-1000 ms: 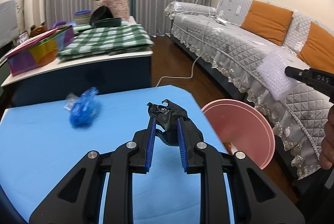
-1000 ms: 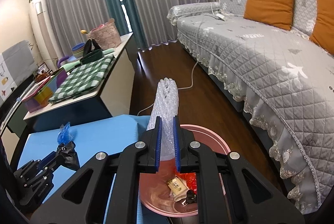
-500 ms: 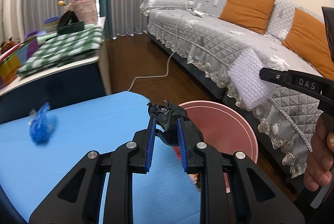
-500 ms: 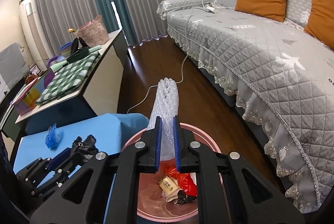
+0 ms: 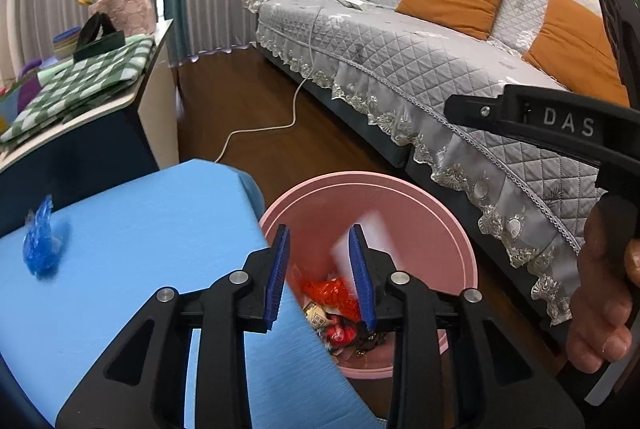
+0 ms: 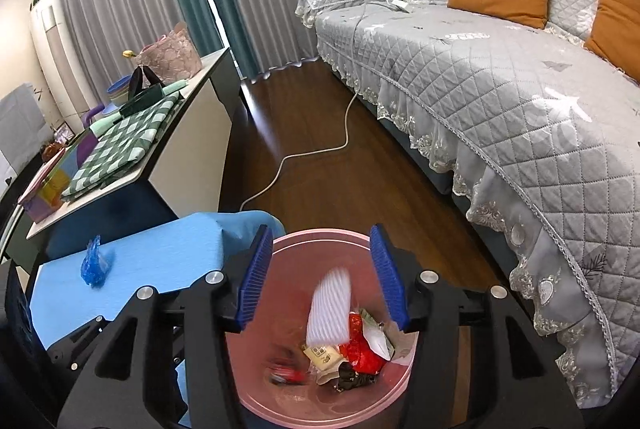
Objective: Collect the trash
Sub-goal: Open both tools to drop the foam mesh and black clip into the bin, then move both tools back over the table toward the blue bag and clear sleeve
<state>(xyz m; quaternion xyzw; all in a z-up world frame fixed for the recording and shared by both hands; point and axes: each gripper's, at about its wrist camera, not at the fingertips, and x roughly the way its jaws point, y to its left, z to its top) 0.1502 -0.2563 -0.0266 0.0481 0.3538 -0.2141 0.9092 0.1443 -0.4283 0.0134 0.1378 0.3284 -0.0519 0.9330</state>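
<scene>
Pink bin on floor beside blue table, w/ red wrapper, paper scraps, black bits inside. White bubble wrap blurred, over the pile. Blue crumpled plastic on table.

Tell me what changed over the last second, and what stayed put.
Both grippers opened over the pink bin. The right gripper let go of the bubble wrap, now blurred, dropping into the bin. The left gripper swung from the blue table to the bin and released the black bag; its fingers are empty. The blue wrapper stayed on the table.
</scene>
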